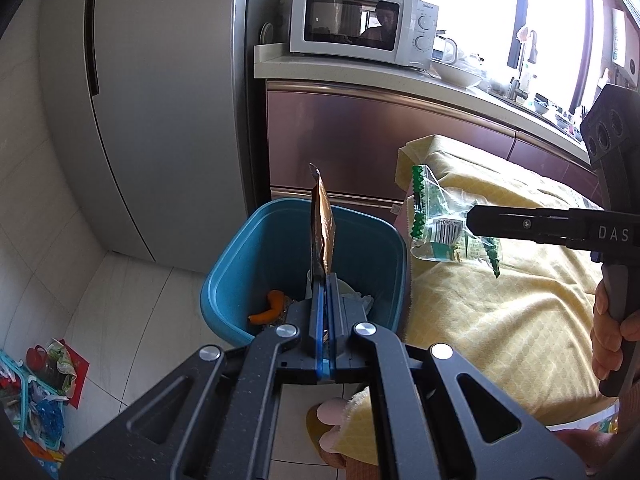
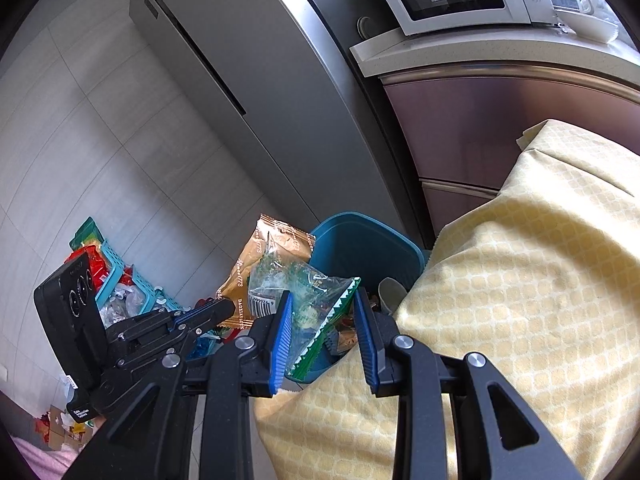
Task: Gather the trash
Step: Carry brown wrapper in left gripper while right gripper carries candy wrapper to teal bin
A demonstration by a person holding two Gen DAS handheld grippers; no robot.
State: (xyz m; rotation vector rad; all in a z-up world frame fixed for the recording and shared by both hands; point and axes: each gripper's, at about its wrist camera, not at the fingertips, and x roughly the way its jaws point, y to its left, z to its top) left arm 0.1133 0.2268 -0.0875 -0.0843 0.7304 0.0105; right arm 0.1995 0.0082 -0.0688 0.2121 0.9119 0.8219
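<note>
My left gripper [image 1: 325, 280] is shut on a gold-brown snack packet [image 1: 322, 222] and holds it upright over the blue bin [image 1: 224, 280]. The packet also shows in the right wrist view [image 2: 276, 244], next to the bin [image 2: 368, 248]. My right gripper [image 2: 322, 300] is open, with a clear and green plastic wrapper [image 2: 308, 300] lying between its blue pads [image 2: 282, 332] at the edge of the yellow cloth. In the left wrist view the right gripper [image 1: 472, 220] reaches the wrapper [image 1: 432, 216] from the right. An orange peel [image 1: 270, 308] lies in the bin.
A table with a yellow cloth [image 1: 500, 300] stands right of the bin. A grey fridge [image 1: 160, 100] and a counter with a white microwave [image 1: 360, 20] stand behind. A teal basket of clutter [image 2: 120, 284] sits on the tiled floor to the left.
</note>
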